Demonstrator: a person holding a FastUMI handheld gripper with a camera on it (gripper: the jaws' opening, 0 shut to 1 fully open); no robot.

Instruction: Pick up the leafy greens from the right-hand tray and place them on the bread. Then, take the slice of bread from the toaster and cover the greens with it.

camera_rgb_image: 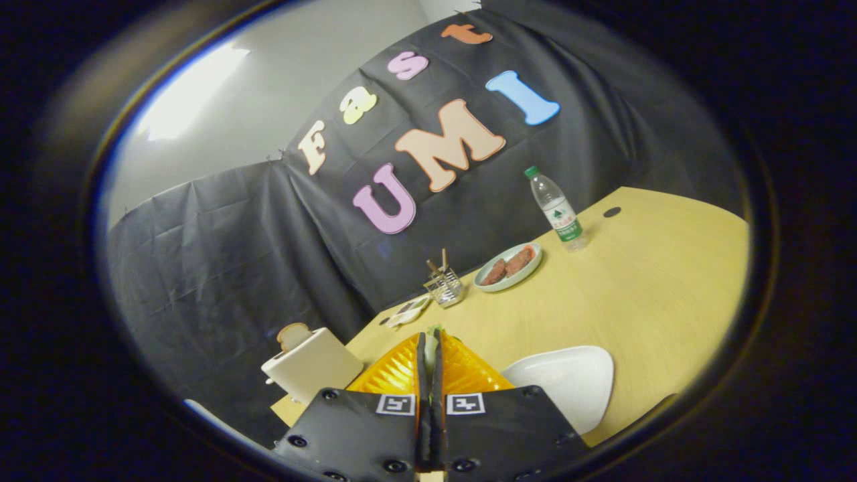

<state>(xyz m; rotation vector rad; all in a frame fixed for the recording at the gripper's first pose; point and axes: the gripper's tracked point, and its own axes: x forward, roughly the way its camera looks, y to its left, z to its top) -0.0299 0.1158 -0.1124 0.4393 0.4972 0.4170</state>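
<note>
My gripper [432, 340] is raised above the table and tilted, its fingers closed on a thin pale-green strip of leafy greens [434, 331] that pokes out at the fingertips. A white tray [569, 381] lies on the table just right of the fingers, with nothing on its visible part. Left of the fingers stands a cream toaster [315, 367] at the table's corner, with a slice of bread [293, 335] sticking up out of its slot.
Beyond the fingers along the far table edge are a small white dish [408, 311], a wire basket [444, 286] with sticks in it, a pale plate [532, 271] holding two brown patties, and a water bottle [557, 211]. The wooden table [656, 294] stretches right.
</note>
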